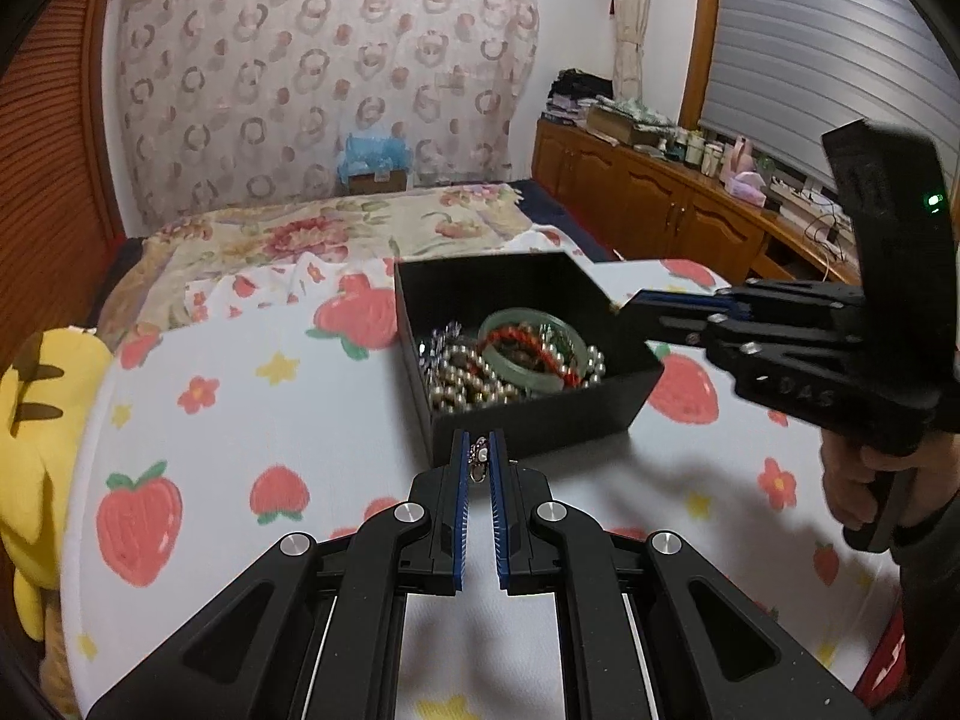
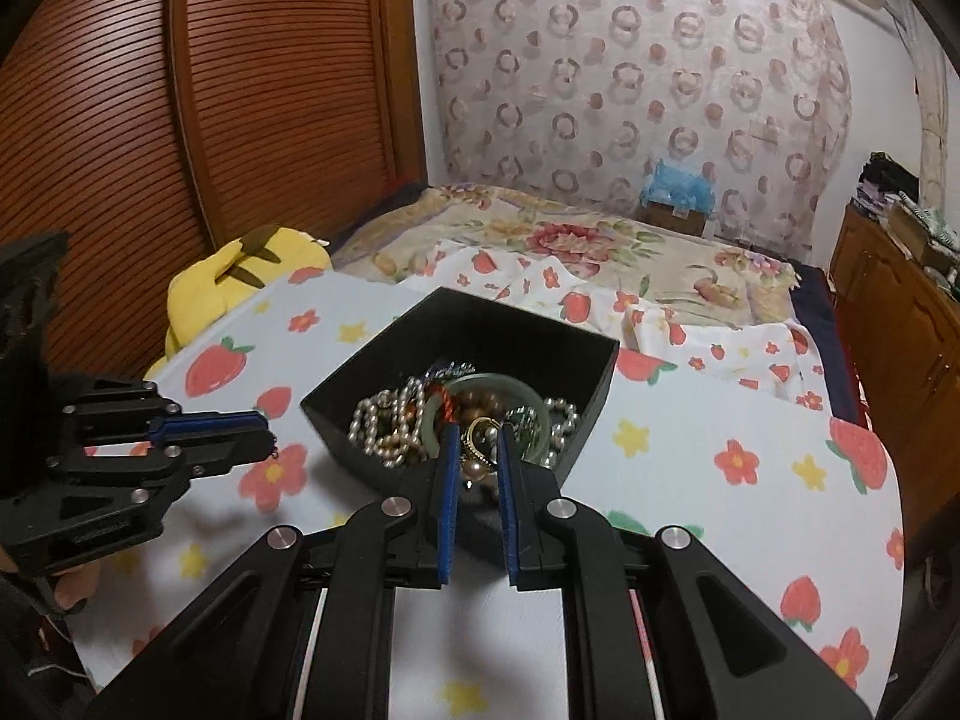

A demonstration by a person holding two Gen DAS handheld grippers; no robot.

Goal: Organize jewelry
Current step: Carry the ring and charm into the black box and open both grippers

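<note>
black and open-topped, the box (image 1: 528, 354) sits on a white cloth (image 1: 270, 420) printed with strawberries, flowers and stars, its near corner turned toward the left wrist camera; inside lie a pale green bangle (image 1: 528, 348), pearl strands (image 1: 474, 387) and red cord, heaped toward the near wall; the left gripper (image 1: 479, 450) is just short of the box's near edge, its jaws drawn close and pinching a small silver trinket (image 1: 479, 459) that dangles between the blue pads; in the right wrist view that same gripper (image 2: 267, 438) hangs over bare cloth to the left of the box (image 2: 468, 324), clear of its wall; the right gripper (image 2: 477, 450) reaches over the box's near rim, its jaws a little apart with a gold ring (image 2: 477, 435) and a bead in the gap, though i cannot tell whether the pads touch them; from the left wrist camera the right gripper (image 1: 627, 303) points at the box's right edge; open cloth lies in front of the box and on both sides; a yellow plush toy (image 1: 36, 450) sits at the cloth's left edge; behind the box the cloth rumples up against a floral quilt (image 1: 312, 228).
</note>
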